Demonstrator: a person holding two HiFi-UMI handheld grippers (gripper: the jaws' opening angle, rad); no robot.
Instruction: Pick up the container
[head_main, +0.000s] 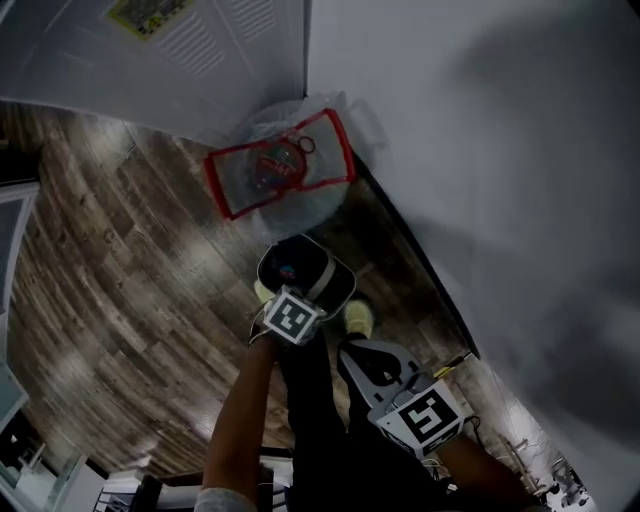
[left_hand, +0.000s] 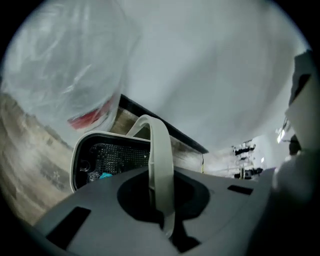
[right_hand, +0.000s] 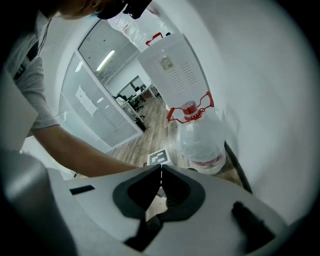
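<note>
The container (head_main: 300, 265) is a black tub with a white rim and a curved white handle (left_hand: 161, 145). It hangs above the wood floor, and its black inside (left_hand: 107, 155) faces the left gripper view. My left gripper (head_main: 315, 292) is shut on that handle, which runs between the jaws (left_hand: 161, 190). My right gripper (head_main: 352, 352) is lower right of the container in the head view, apart from it. Its jaws (right_hand: 161, 171) are shut and hold nothing.
A bin lined with a clear bag with red drawstrings (head_main: 282, 172) stands in the corner, also seen as the bag (right_hand: 200, 142). A white cabinet (head_main: 150, 50) is behind it and a white wall (head_main: 500, 150) runs along the right. The person's shoe (head_main: 360, 318) is below the container.
</note>
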